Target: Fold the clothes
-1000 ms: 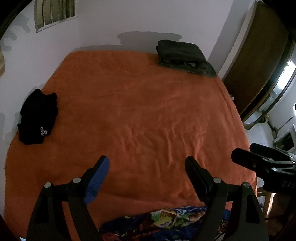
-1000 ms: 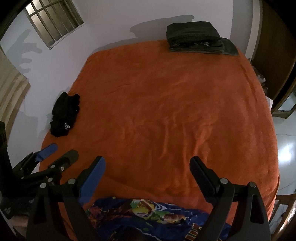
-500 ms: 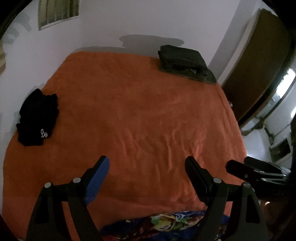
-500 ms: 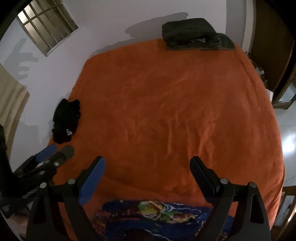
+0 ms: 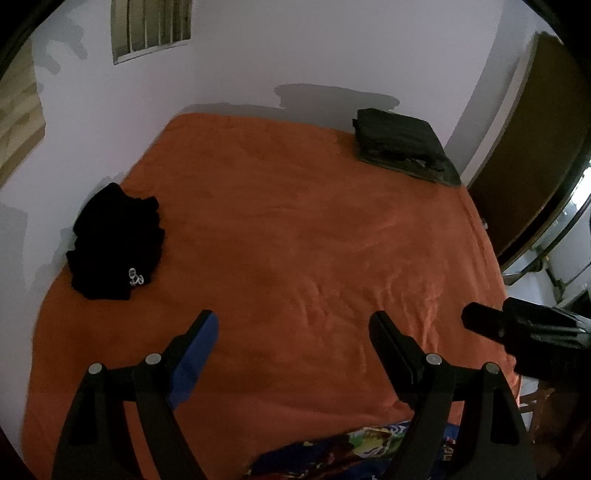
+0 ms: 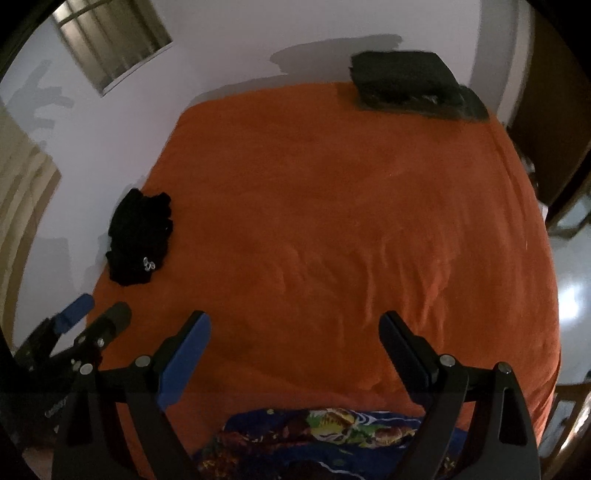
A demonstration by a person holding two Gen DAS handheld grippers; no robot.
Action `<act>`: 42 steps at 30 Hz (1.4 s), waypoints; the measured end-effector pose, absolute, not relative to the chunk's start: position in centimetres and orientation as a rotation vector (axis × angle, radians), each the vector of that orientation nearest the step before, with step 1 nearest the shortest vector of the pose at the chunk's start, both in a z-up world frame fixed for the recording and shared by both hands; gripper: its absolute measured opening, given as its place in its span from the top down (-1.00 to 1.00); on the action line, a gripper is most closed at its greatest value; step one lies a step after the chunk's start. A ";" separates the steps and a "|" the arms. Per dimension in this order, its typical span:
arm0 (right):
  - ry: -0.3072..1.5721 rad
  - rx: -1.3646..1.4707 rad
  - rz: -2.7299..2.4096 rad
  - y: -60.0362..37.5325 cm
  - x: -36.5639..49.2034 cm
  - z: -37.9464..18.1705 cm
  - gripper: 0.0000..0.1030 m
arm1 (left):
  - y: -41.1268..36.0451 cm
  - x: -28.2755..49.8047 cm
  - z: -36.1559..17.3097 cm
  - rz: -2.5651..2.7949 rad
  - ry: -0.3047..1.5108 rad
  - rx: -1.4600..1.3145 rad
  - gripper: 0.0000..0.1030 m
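Note:
A crumpled blue garment with a bright cartoon print [image 6: 325, 435] lies at the near edge of the orange bed [image 6: 332, 221], just under my right gripper [image 6: 295, 332], which is open and empty. The same garment [image 5: 354, 452] shows at the bottom of the left wrist view, below my left gripper [image 5: 291, 328], also open and empty. A crumpled black garment [image 5: 114, 247] sits by the bed's left edge, well ahead of the left gripper. A folded dark green stack [image 6: 406, 83] rests at the far right corner.
White walls bound the bed at the back and left, with a barred window [image 5: 151, 26] high up. A brown door [image 5: 524, 155] stands to the right. The orange bedcover [image 5: 295, 240] is wrinkled in its middle. A wooden chair [image 6: 569, 424] shows at the lower right.
Both grippers have pulled back and tilted up, so less of the printed garment shows below them and more wall appears. Both stay open.

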State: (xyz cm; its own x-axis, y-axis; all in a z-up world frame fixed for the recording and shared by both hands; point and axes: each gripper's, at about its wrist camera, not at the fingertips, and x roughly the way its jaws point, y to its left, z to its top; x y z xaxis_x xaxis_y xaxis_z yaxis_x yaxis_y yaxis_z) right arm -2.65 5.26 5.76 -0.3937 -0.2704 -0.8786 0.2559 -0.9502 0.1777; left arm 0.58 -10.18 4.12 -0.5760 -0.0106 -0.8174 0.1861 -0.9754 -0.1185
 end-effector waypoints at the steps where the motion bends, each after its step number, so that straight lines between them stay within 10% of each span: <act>1: 0.000 1.500 -2.388 4.8 -2.5 6.0 -0.79 | -10.5 0.5 4.1 -2.674 0.287 1.393 -0.64; 18: 0.173 1.274 -2.468 -3.8 -4.4 10.9 -0.79 | -18.0 1.2 3.8 -2.645 0.215 1.400 -0.64; 42: 0.217 1.228 -2.432 -13.9 -8.5 2.2 -0.79 | -27.0 0.1 -3.8 -2.522 0.416 1.157 -0.64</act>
State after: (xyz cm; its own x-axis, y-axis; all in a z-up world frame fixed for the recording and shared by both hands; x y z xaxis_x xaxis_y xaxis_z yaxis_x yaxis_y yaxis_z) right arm -8.48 -13.88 2.24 -0.5302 -0.2851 -0.7985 0.4219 -0.9056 0.0433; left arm 0.09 -26.98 -3.77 -0.6137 -0.1770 -0.7694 0.4149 -0.9014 -0.1236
